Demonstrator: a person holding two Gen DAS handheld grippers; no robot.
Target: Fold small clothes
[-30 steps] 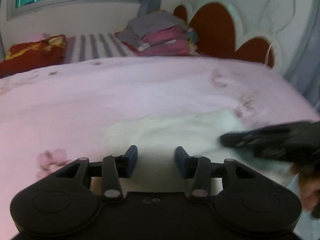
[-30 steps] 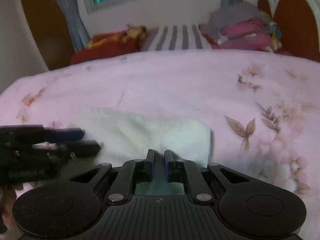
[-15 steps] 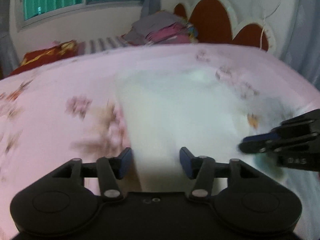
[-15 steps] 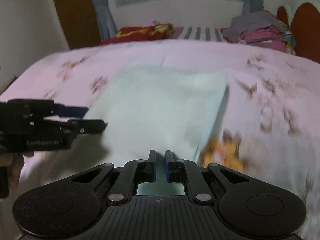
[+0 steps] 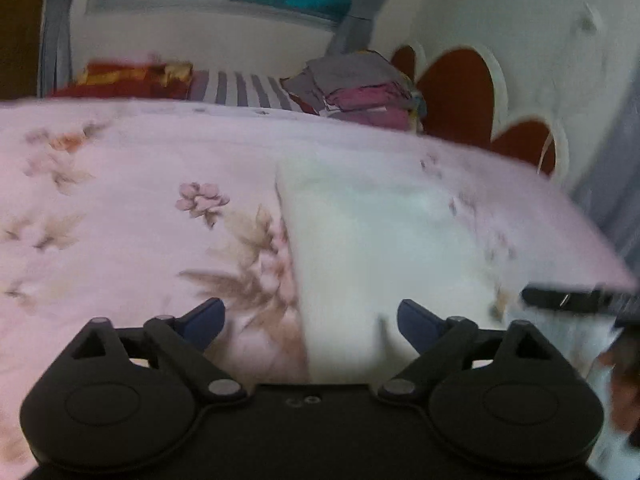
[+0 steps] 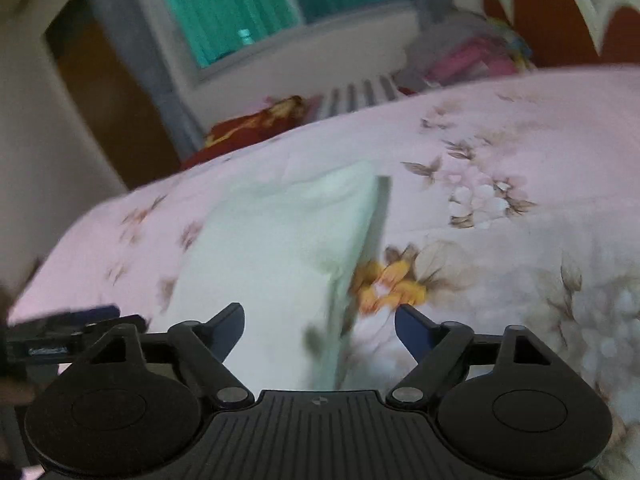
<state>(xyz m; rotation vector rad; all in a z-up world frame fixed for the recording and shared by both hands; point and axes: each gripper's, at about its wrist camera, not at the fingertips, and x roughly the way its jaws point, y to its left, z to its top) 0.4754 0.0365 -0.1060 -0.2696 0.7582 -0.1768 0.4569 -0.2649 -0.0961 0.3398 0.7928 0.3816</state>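
1. Right now the pale white folded cloth (image 5: 372, 248) lies flat on the pink bed cover with flower prints (image 5: 120, 208), a neat long shape with straight edges.
2. Up at the far end of the bed a stack of folded clothes in grey and pink (image 5: 360, 88) sits by the red and white scalloped headboard (image 5: 460, 84). Next to it are a grey striped pillow (image 5: 244, 88) and a red and yellow pillow (image 5: 132, 78).
3. No box or basket shows – the bed holds everything.
4. The left gripper (image 5: 310, 320) has its blue fingers (image 5: 204, 318) spread wide. The near left corner of the cloth lies under the gap between them, but the pads do not press on it.
5. The right gripper (image 6: 318, 326) is spread wide too, over the near right edge of the cloth (image 6: 280, 248), and pinches nothing.
6. Both sets of jaws have just been opening. A second ago the right jaws were pressed together on the cloth edge – now that edge lies loose.
7. The cloth looked short and wide a second ago. Now it stretches long up the bed, and both grippers have pulled back toward its near end.
8. Both views are blurry.
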